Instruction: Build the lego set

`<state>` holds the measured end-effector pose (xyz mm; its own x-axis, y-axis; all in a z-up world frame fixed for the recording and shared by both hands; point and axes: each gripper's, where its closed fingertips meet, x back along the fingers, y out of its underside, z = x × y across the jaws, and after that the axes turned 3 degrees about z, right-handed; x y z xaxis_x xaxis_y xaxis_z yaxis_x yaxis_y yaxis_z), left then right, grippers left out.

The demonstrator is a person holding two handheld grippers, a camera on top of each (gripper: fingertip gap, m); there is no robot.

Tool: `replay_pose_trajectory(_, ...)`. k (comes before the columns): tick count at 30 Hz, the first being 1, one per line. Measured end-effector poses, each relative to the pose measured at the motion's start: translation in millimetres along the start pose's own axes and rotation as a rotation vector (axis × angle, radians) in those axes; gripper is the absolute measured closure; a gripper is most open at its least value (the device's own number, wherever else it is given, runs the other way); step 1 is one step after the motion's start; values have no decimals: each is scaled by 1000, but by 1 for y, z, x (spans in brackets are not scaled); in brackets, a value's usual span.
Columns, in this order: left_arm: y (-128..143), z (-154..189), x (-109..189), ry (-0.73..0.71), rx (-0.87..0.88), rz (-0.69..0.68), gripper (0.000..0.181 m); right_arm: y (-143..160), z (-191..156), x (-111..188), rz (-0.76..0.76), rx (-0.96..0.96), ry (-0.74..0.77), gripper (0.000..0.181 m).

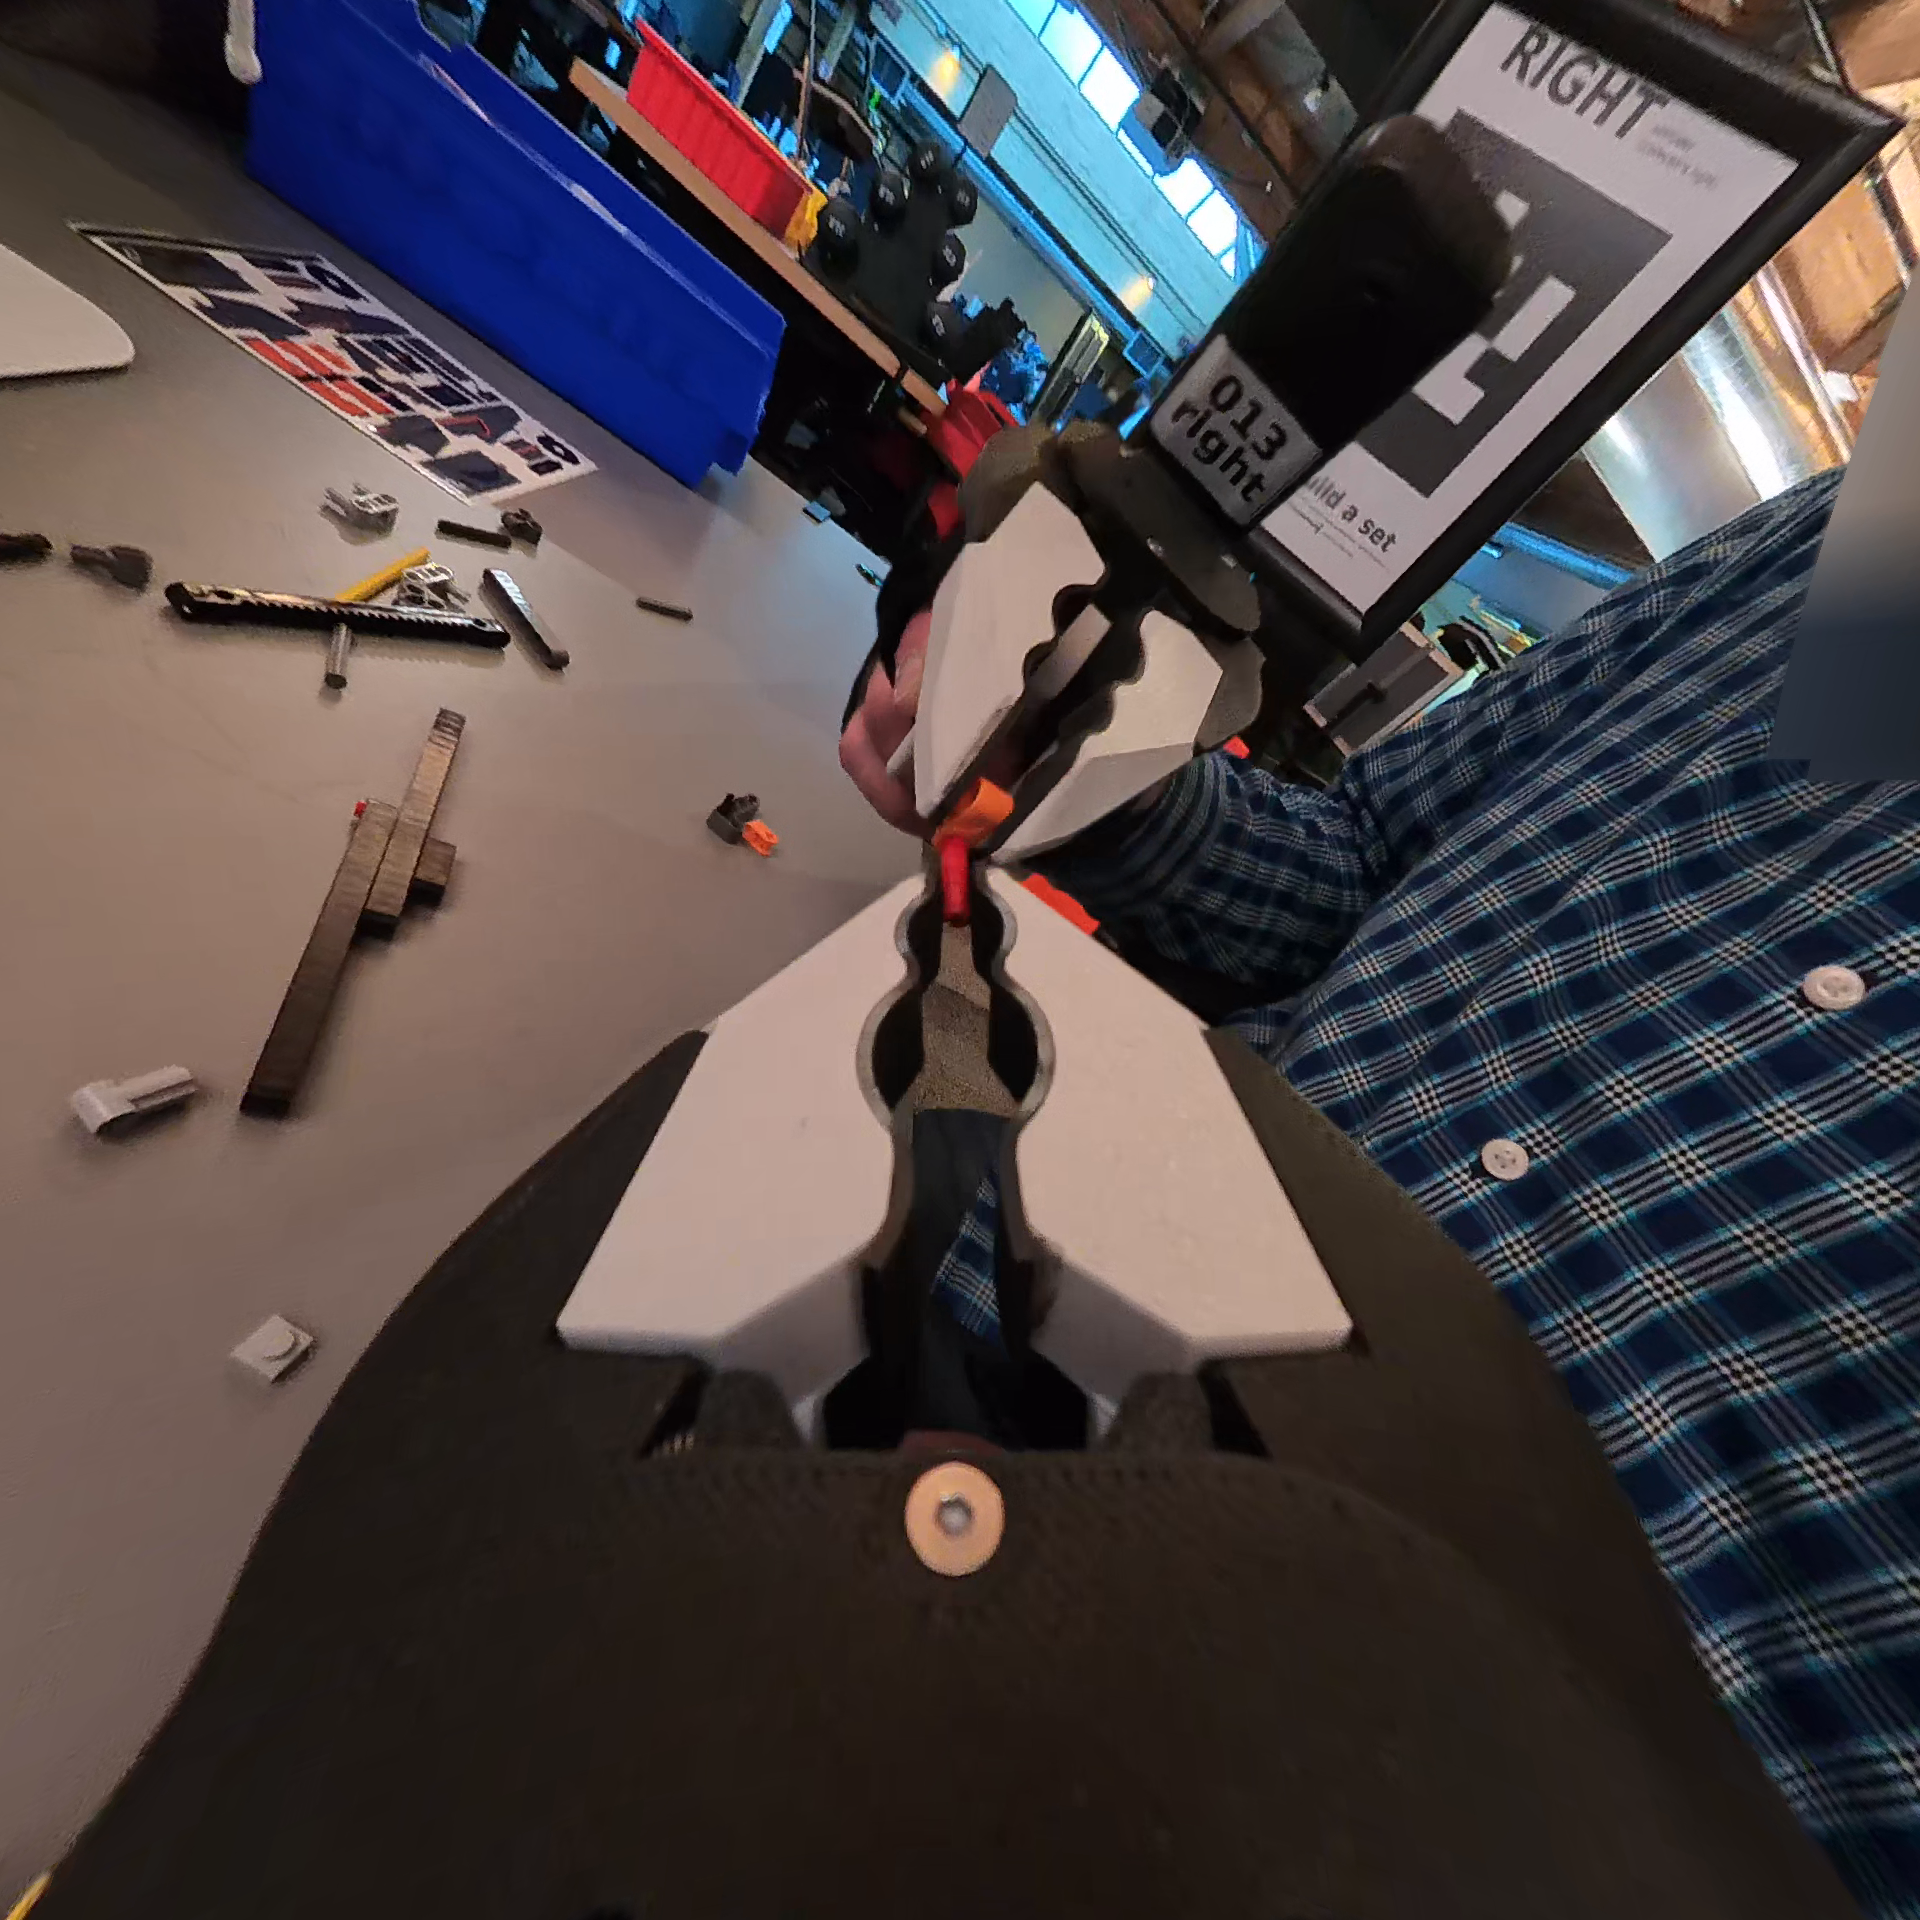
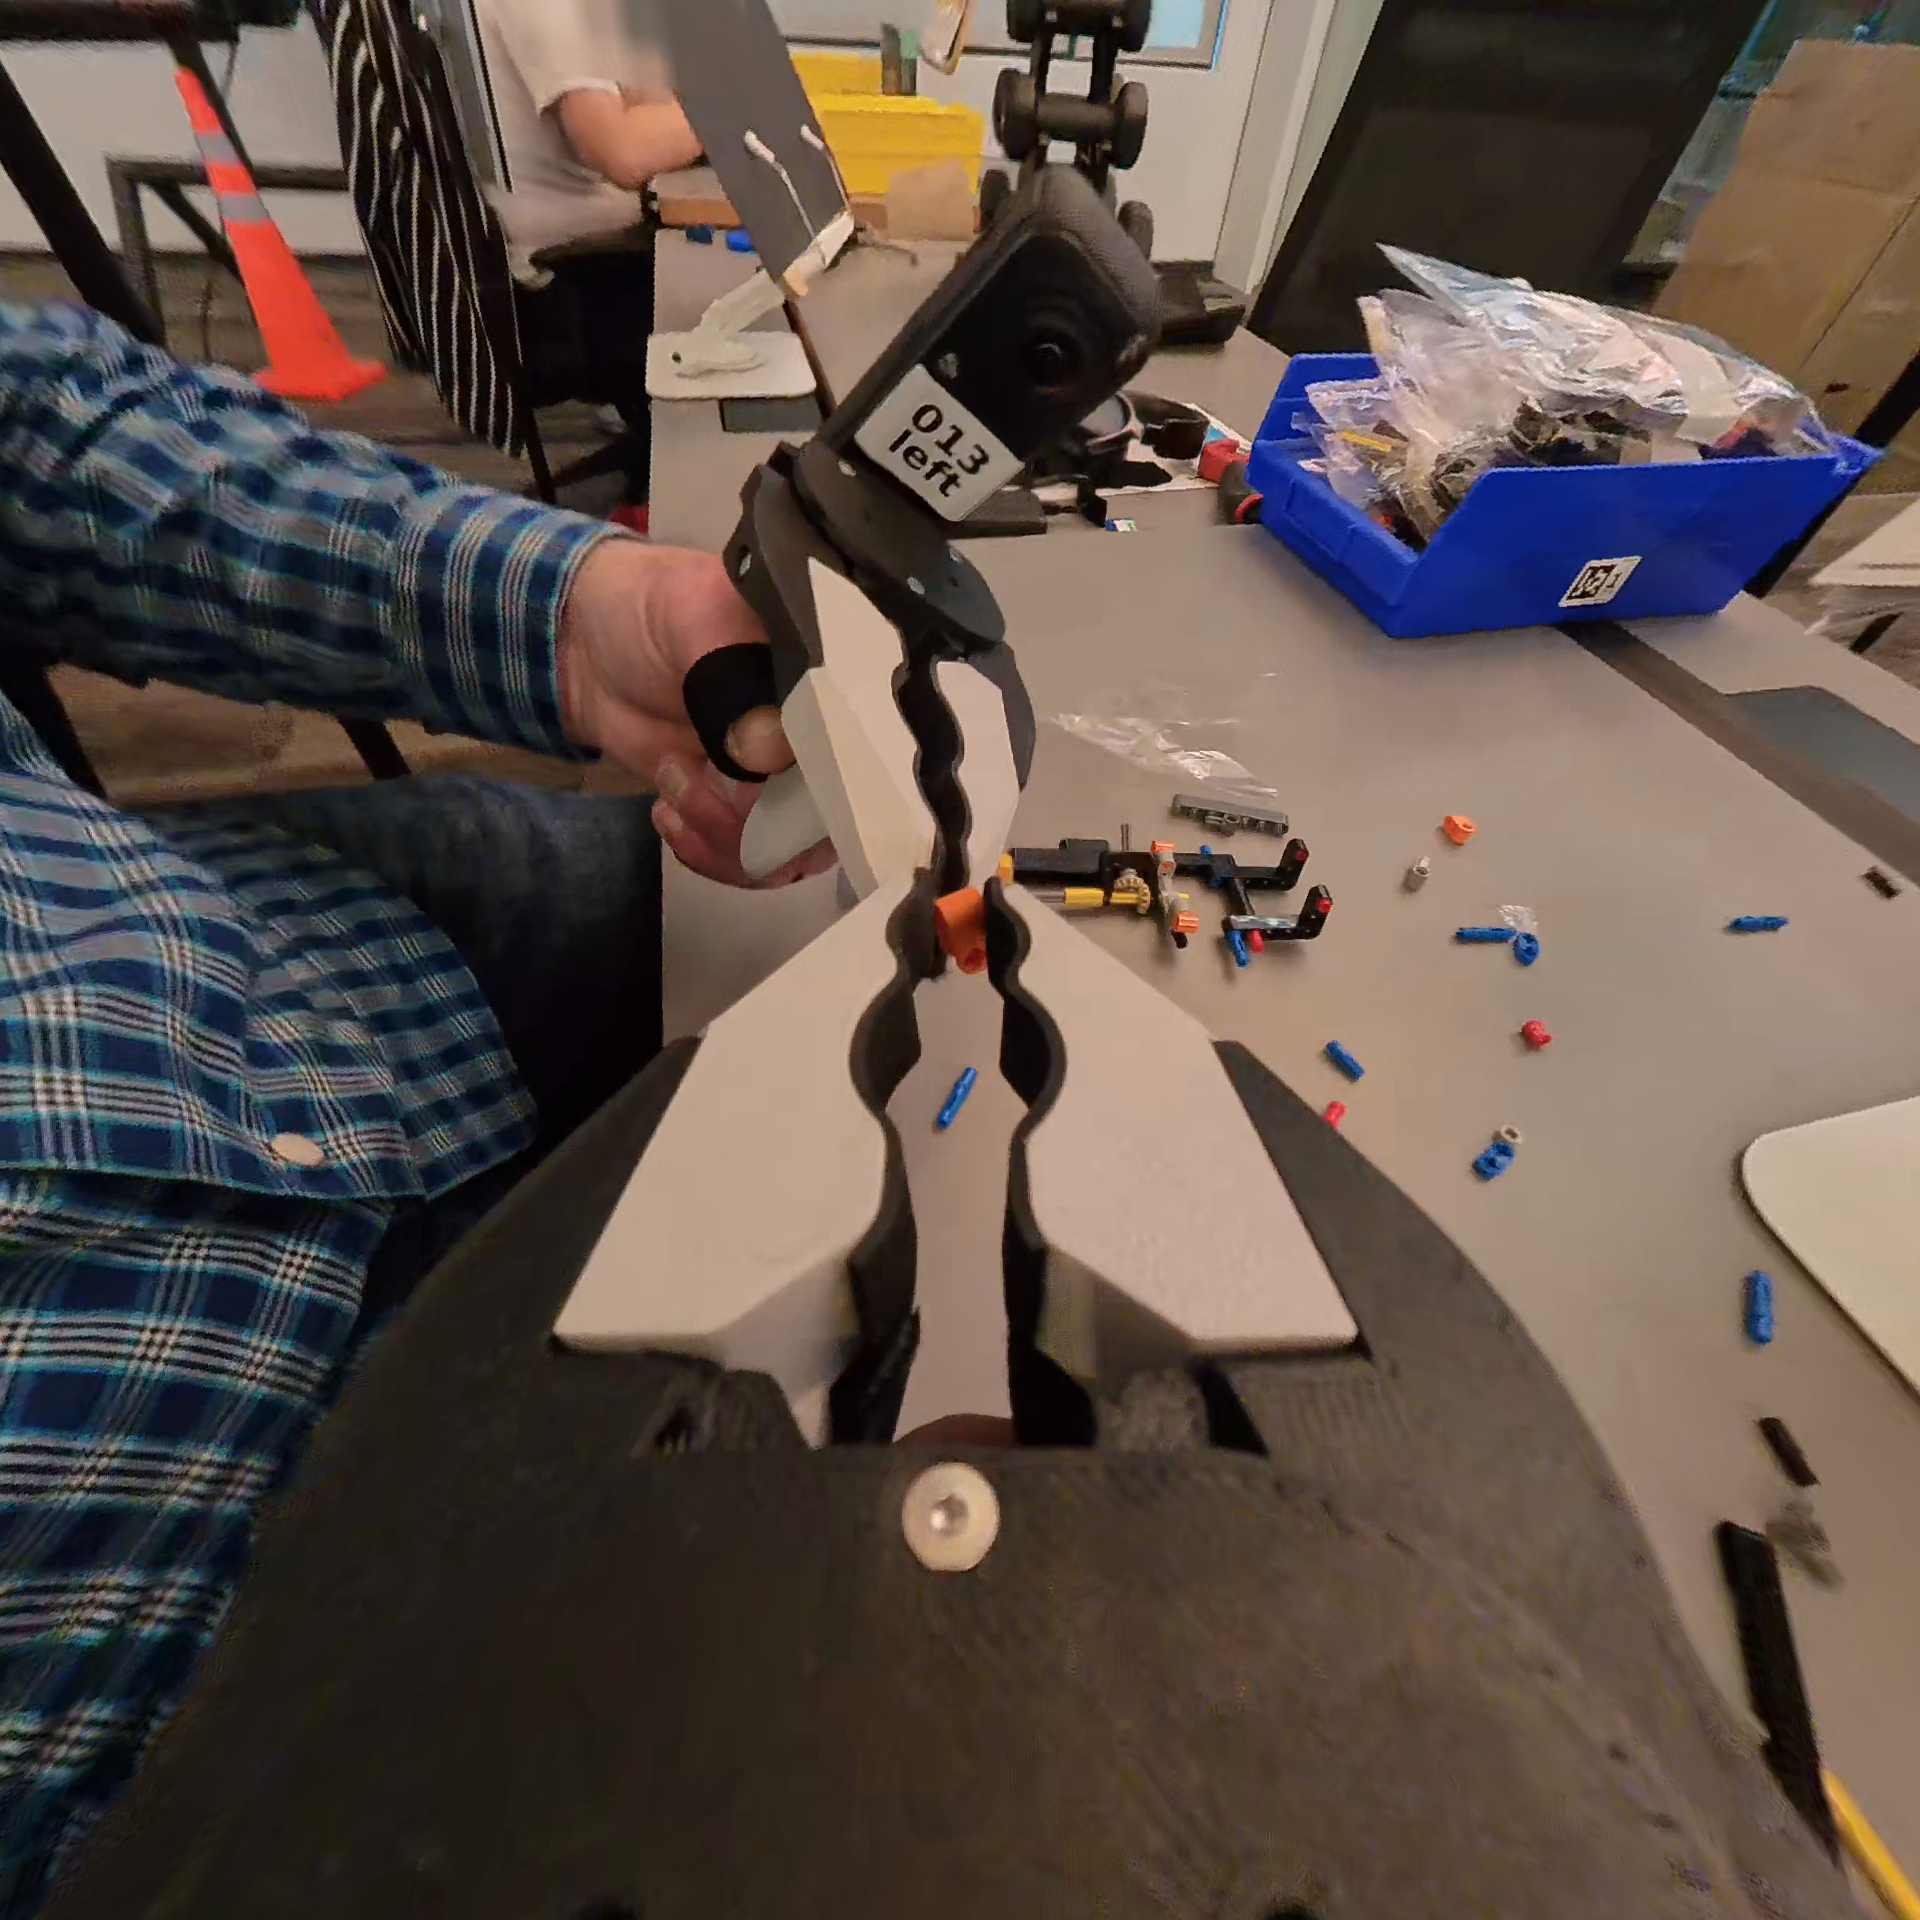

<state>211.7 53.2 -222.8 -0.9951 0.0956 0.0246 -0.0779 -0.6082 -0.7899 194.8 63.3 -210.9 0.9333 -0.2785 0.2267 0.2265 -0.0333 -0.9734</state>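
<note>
Both tongs meet tip to tip above the desk [image 2: 1351, 727]. The left tongs [image 1: 954, 896] are pinched nearly closed on a small red pin [image 1: 952, 883], and the right tongs [image 2: 961, 925] are clamped on an orange connector [image 2: 960, 928], the two pieces touching. Just beyond the right tongs, the partly built lego assembly [image 2: 1174, 888] lies on the desk, blue pins [image 2: 1340, 1058] scattered to its right.

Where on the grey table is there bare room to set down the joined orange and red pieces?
Bare room lies on the table between the blue bin and the black assembly, apart from a clear wrapper. In the left wrist view, the stretch between the black beams and a small black-orange piece is free. It is crowded around the scattered blue pins.
</note>
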Motion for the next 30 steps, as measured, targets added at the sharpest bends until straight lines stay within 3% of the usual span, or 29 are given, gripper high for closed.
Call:
replay_pose_trajectory(14,-14,-5,1,-59,-55,73,178,-4,15,3,115,-339,-49,175)
replay_pose_trajectory(20,-20,-11,2,-169,-186,81,173,-3,20,5,150,-490,-86,174)
replay_pose_trajectory(27,-19,-8,2,-162,-172,39,179,-4,20,5,135,-474,-81,174)
replay_pose_trajectory(30,-17,-1,3,-104,-98,5,179,-9,19,12,65,-212,-10,155)
